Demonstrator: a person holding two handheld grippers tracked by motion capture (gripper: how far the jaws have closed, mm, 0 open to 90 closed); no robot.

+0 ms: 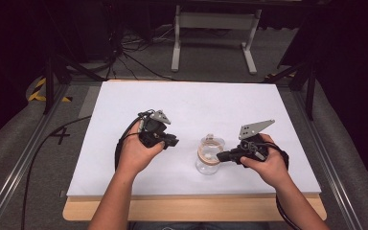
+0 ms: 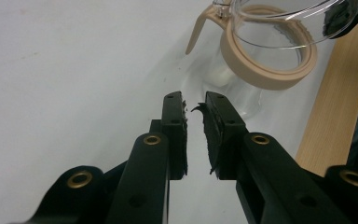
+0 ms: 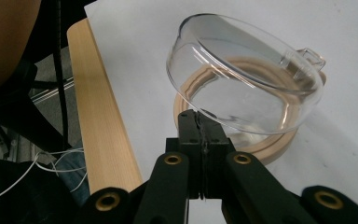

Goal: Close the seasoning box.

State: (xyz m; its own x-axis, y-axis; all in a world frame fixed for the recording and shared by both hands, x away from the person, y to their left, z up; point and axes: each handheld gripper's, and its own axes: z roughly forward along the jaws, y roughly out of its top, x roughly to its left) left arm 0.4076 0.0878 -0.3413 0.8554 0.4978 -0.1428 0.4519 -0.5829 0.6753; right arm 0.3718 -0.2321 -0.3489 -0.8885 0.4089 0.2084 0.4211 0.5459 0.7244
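We have the clear glass jar with its beige rim ring (image 1: 207, 160) standing near the front of the white table board (image 1: 124, 143), between our two hands, and its clear domed hinged lid (image 3: 242, 88) is tipped up at an angle. Our right gripper (image 3: 200, 122) has its jaws pressed together at the lid's lower edge, apparently pinching it, though we cannot see how much of the edge they hold. Our left gripper (image 2: 194, 109) stands just beside the jar with jaws a narrow gap apart and nothing between them. A thin hold on smooth plastic could slip, and the lid would then snap down. Pulling sideways could tip the jar, which stands close to the light wooden table edge (image 3: 98, 116).
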